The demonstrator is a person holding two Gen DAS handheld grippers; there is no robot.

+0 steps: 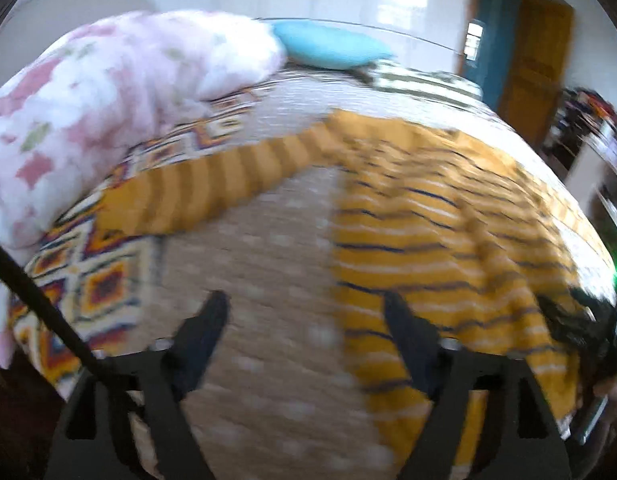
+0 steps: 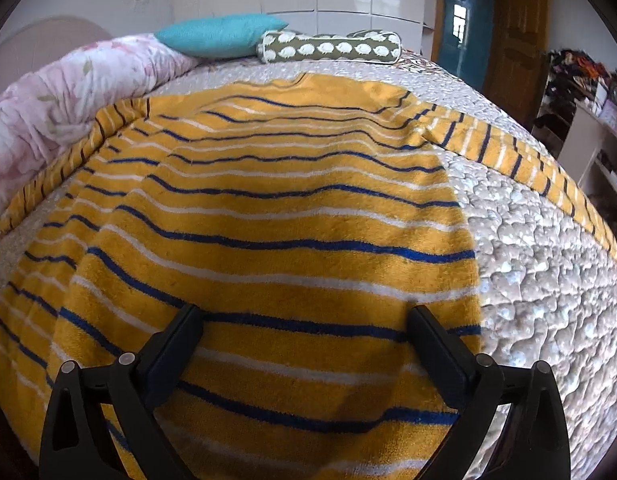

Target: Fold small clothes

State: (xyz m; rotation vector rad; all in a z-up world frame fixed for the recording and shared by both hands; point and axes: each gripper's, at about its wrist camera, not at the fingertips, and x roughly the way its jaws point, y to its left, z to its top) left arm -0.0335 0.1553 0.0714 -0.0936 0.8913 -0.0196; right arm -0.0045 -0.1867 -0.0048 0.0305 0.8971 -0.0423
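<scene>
Stripes of blue and white run across the yellow sweater, which we see spread flat on the quilted bedspread, sleeves out to both sides. Our right gripper hangs over its lower body, fingers spread wide and holding nothing. Our left gripper, equally spread, sits above bare quilt just beside the sweater's edge, in a blurred view.

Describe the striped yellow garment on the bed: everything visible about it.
The striped yellow garment is a fuzzy, fleece-like long-sleeved top, mustard with thin blue and white stripes. It lies spread flat and unfolded on the quilted bedspread, mildly wrinkled, both sleeves stretched outward. One sleeve runs along the floral comforter. The open right tool is over its lower body.
</scene>
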